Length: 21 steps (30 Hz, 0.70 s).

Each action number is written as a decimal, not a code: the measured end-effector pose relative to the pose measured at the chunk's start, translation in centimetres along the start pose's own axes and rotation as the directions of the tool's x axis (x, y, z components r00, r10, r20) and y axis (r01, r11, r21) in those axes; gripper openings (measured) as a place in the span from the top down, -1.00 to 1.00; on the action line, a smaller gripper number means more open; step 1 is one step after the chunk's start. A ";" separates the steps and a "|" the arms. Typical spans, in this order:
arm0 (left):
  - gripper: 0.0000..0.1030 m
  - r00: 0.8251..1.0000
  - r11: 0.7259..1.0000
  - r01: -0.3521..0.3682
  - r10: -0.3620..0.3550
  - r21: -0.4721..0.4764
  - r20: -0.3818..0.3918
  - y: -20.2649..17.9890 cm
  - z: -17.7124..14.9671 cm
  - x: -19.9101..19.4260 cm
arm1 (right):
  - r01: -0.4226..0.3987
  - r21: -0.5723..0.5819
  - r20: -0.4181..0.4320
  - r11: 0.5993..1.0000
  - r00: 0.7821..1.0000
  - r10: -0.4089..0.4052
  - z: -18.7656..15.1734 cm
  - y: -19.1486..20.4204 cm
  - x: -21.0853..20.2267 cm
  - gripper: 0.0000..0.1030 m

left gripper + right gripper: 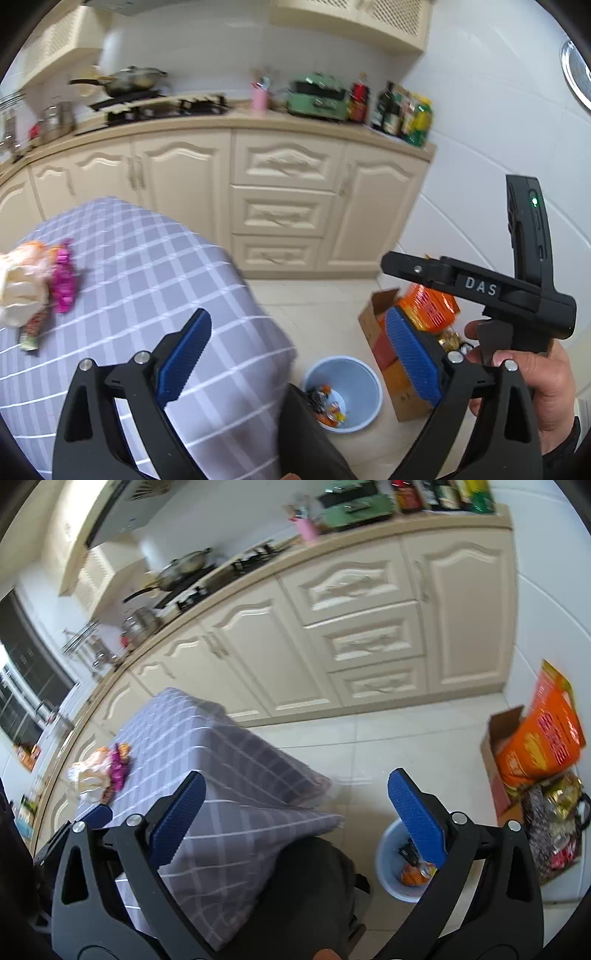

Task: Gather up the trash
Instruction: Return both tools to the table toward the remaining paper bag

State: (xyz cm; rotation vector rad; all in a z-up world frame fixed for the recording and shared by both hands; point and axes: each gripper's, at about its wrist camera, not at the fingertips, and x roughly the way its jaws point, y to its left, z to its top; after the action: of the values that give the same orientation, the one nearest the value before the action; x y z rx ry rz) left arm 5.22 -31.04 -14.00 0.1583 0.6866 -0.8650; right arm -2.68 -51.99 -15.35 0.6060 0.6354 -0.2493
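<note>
A pile of trash lies at the left of the checked tablecloth (155, 266): a crumpled pale bag (18, 284), a pink wrapper (64, 280) and a small dark wrapper (33, 328). The pile also shows in the right wrist view (99, 771). A light blue bin (343, 391) stands on the floor by the table with several wrappers inside; it also shows in the right wrist view (391, 864). My left gripper (299, 354) is open and empty above the table's corner. My right gripper (295, 812) is open and empty, above the bin; its body shows in the left wrist view (498, 291).
A cardboard box (380, 332) with an orange bag (539, 738) and more packets stands on the floor right of the bin. Cream cabinets (280, 206) with a stove, pan and bottles run along the back. The tiled floor (388, 746) lies between.
</note>
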 end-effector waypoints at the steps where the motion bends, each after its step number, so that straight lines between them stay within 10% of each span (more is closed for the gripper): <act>1: -0.81 1.000 1.000 -0.023 0.023 -0.013 0.016 1.0 0.0 -0.9 | -0.009 -0.010 0.001 1.000 1.000 0.009 0.0 0.7 0.1 -0.88; 9: -0.81 0.982 0.979 -0.164 0.173 -0.122 0.074 7.4 -0.4 -5.4 | -0.087 -0.105 -0.005 0.991 0.996 0.087 0.3 7.3 0.7 -0.88; 21: -0.83 0.915 0.878 -0.354 0.396 -0.323 0.074 17.6 -2.2 -10.7 | -0.203 -0.264 -0.068 0.943 0.979 0.191 -0.7 17.6 3.8 -0.88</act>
State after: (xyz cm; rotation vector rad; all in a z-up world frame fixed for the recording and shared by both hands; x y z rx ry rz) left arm 12.38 -11.77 -11.62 -0.0461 0.6227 -0.3832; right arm 6.96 -37.64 -10.16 0.4079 0.6305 0.0386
